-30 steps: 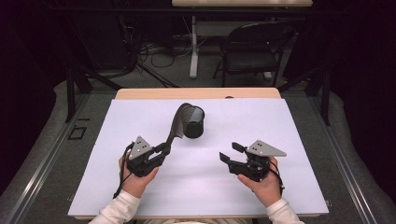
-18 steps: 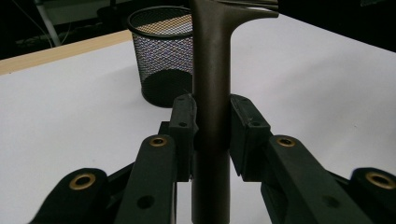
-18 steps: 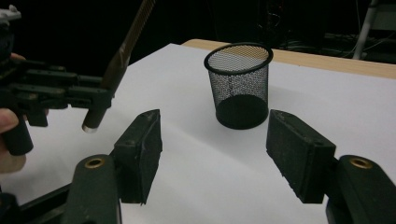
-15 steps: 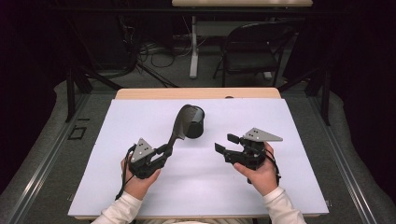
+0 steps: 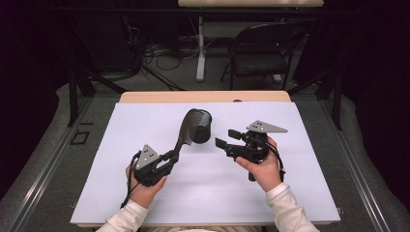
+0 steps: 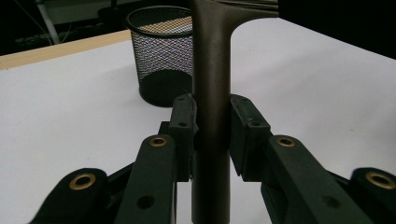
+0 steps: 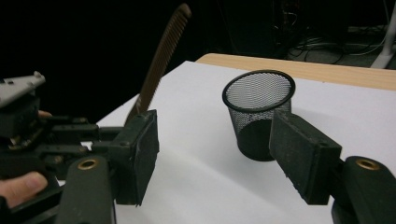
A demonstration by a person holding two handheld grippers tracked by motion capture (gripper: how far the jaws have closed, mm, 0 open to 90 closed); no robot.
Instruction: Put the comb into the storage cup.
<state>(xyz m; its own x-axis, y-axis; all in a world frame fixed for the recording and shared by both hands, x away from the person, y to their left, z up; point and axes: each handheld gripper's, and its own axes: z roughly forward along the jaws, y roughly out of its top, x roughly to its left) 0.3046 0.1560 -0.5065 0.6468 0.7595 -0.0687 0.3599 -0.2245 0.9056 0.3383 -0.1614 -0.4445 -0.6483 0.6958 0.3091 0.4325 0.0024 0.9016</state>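
Note:
A brown comb (image 5: 186,129) rises tilted from my left gripper (image 5: 170,157), which is shut on its handle (image 6: 211,70). The comb's head leans against or just in front of the rim of a black mesh cup (image 5: 202,129); I cannot tell if they touch. The cup (image 6: 161,60) stands upright on the white table, a little beyond the left gripper's jaws. My right gripper (image 5: 226,137) is open just right of the cup, jaws pointing at it. In the right gripper view the cup (image 7: 257,107) stands ahead between the pads, nearer the right one, with the comb (image 7: 161,60) at the left.
The white table top (image 5: 145,193) ends in a wooden strip (image 5: 203,96) at the far side. Behind it stand a black folding chair (image 5: 261,53) and a table leg amid floor cables (image 5: 159,50). The other hand and its gripper (image 7: 42,135) sit at the left of the right gripper view.
My right gripper has moved left and forward, closing in on the cup. The left gripper and comb have shifted slightly forward and right.

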